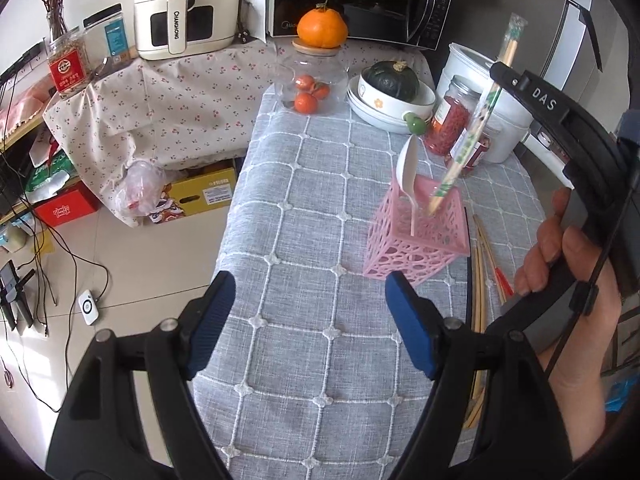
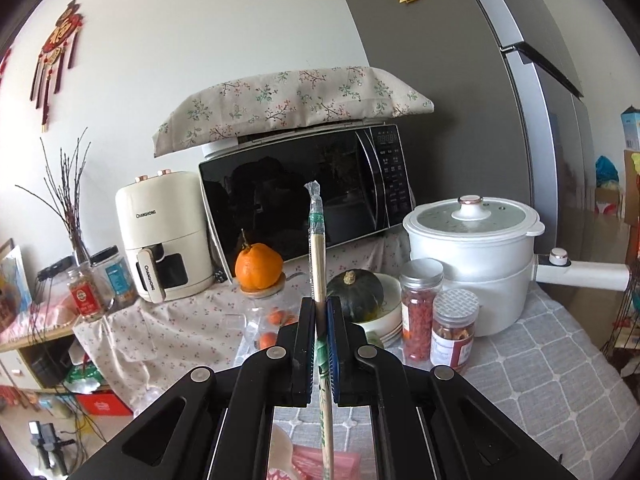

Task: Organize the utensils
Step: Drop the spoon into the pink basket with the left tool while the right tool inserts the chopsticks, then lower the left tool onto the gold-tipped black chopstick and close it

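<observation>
A pink lattice utensil holder [image 1: 416, 236] stands on the grey checked tablecloth [image 1: 312, 216]. A white spoon [image 1: 409, 172] stands in it. My right gripper [image 2: 320, 332] is shut on a pair of wrapped wooden chopsticks [image 2: 319, 264], held upright. In the left wrist view the chopsticks [image 1: 476, 128] slant down with their lower tip inside the holder. The right gripper's body [image 1: 560, 120] is above and right of the holder. My left gripper [image 1: 308, 320] is open and empty, low over the cloth near the holder. More chopsticks [image 1: 480, 280] lie on the cloth right of the holder.
Behind the holder are stacked bowls with a dark squash [image 1: 394, 78], a glass jar of small oranges [image 1: 310, 80] with an orange on its lid, two jars of dried goods [image 1: 452, 120], a white pot [image 2: 472, 256], a microwave [image 2: 304, 200] and an air fryer [image 1: 184, 8]. The table's left edge drops to a cluttered floor.
</observation>
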`<state>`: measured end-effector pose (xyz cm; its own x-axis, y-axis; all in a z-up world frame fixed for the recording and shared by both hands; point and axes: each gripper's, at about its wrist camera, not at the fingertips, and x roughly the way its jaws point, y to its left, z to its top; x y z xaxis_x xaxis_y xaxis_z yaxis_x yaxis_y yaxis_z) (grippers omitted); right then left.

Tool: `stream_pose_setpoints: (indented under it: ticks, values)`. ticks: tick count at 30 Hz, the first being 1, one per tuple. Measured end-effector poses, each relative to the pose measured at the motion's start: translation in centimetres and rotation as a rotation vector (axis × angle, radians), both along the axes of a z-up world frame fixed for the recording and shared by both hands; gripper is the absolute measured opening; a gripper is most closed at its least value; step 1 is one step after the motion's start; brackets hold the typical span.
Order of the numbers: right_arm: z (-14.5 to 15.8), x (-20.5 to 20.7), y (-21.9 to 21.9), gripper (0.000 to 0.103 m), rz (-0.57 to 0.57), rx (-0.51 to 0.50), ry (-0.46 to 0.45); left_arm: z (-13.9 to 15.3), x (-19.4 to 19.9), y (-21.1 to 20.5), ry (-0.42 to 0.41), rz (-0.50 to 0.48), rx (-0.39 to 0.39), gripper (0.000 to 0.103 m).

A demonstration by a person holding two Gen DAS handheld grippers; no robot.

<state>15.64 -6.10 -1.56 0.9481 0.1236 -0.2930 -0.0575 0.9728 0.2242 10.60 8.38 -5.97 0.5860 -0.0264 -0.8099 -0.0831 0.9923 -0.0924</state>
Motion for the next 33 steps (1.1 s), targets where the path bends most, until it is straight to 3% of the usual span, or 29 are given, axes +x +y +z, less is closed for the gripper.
stream_pose_setpoints:
  ticks: [3, 4, 7, 10, 14, 24, 33]
  values:
    - [-0.1, -0.3, 0.0, 0.007, 0.013, -0.004, 0.009, 0.0, 0.0, -0.3, 0.006, -0.006, -0.004, 0.078]
    - [-0.1, -0.6, -0.1, 0.013, 0.017, -0.010, 0.011, 0.0, 0.0, -0.4, 0.008, -0.006, -0.007, 0.078]
    - [0.5, -1.3, -0.7, 0.054, 0.030, -0.017, 0.024, 0.2, -0.2, -1.0, 0.007, -0.010, -0.025, 0.083]
    - [1.5, -2.3, -1.7, 0.063, 0.029, -0.037, 0.036, 0.6, -0.5, -1.7, -0.005, -0.021, -0.026, 0.085]
    - [2.6, -3.6, -3.1, 0.082, 0.056, -0.050, 0.106, 0.9, -0.9, -2.8, -0.010, -0.042, -0.026, 0.092]
    - [3.7, -8.5, -8.0, 0.095, -0.005, -0.072, 0.262, 0.8, -1.8, -5.4, -0.001, -0.091, 0.010, 0.099]
    - [0.7, -11.2, -13.5, 0.095, -0.103, -0.033, 0.459, -1.1, -1.9, -8.6, 0.085, -0.175, 0.018, 0.099]
